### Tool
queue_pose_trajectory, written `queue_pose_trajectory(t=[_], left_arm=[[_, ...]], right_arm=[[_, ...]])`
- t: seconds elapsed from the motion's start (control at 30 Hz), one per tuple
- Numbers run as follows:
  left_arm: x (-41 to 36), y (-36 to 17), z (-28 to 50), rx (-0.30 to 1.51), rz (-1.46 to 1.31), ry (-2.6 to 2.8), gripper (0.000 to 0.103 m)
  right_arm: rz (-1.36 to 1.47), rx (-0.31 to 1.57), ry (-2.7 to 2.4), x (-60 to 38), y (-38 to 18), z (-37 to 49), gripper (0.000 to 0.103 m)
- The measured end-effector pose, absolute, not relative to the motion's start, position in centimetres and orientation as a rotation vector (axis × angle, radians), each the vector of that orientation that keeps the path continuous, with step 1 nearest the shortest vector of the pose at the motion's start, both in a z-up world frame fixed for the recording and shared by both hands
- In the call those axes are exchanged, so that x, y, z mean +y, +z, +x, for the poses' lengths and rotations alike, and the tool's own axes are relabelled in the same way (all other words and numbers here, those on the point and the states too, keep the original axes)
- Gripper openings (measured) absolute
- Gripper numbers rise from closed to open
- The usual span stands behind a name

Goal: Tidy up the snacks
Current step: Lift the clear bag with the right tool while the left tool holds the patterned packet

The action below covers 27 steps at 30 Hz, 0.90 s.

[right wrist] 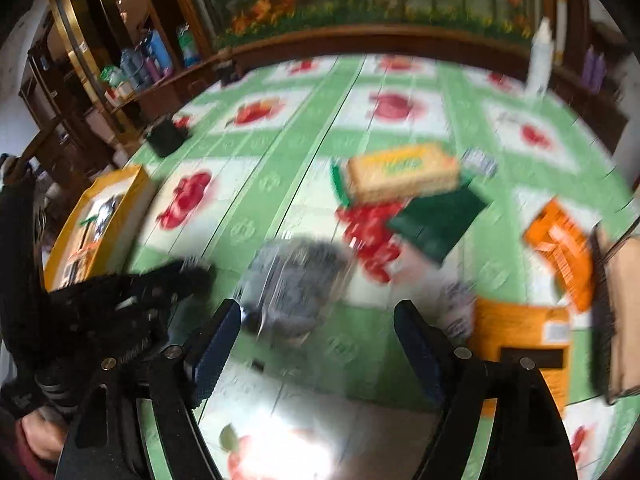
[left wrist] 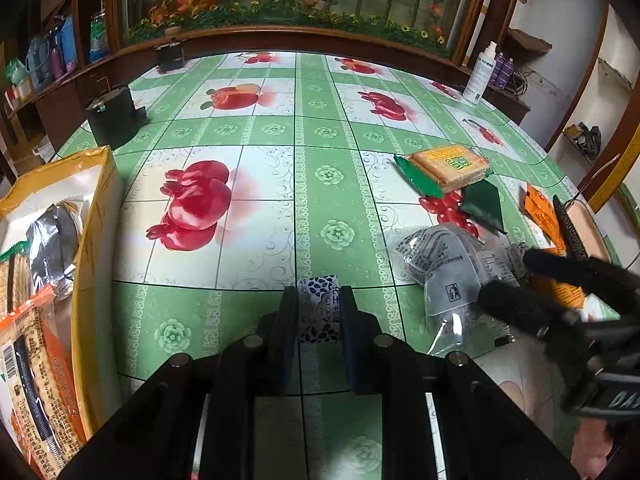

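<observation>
My left gripper point(left wrist: 319, 312) is shut on a small blue-and-white patterned snack packet point(left wrist: 320, 304) above the green tablecloth. The yellow box point(left wrist: 94, 216), holding several snack packs, stands to its left and shows in the right wrist view point(right wrist: 120, 200). My right gripper point(right wrist: 318, 316) is open and empty, just before a clear bag of dark snacks point(right wrist: 298, 280); it shows in the left wrist view point(left wrist: 508, 280) by that bag point(left wrist: 444, 264). A cracker pack point(left wrist: 450, 166) point(right wrist: 402, 174), a dark green packet point(right wrist: 438, 218) and orange packets point(right wrist: 564, 248) lie beyond.
A black holder point(left wrist: 112, 114) stands at the far left of the table, another point(left wrist: 171, 55) at the back. A white spray bottle point(left wrist: 480, 74) stands at the back right edge. A brown box point(right wrist: 620, 312) sits at the right. The right wrist view is motion-blurred.
</observation>
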<state>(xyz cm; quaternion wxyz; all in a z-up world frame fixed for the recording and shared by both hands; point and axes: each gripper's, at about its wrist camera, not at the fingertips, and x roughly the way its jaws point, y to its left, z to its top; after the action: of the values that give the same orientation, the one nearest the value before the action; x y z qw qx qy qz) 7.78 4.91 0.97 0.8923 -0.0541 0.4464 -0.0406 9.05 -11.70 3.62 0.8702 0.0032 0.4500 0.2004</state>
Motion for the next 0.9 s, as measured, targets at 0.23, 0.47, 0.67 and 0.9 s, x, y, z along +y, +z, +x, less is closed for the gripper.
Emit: queue_pose_trajectory(t=[0.23,0.47,0.67,0.9], left_arm=[[4.8,0.8,7.8,0.931,-0.095,-0.081,0.019],[5.0,1.2,7.6,0.917,-0.13,-0.123,0.019],[4.8,1.8,7.4,0.891,-0.147,-0.162,0.019],[4.4,2.1,7.2,0.876,-0.133,-0.172,0.019]], right_arm=[[0.103,1.014,0.42,-10.4,1.7,10.6,0.066],[0.167,0.964,0.372,-11.8,2.6,9.7,0.045],[0.198,0.898,0.344,-12.9,4.1,9.0,0.043],[0.157,0.873,0.347,-12.0,4.7,8.3,0.042]])
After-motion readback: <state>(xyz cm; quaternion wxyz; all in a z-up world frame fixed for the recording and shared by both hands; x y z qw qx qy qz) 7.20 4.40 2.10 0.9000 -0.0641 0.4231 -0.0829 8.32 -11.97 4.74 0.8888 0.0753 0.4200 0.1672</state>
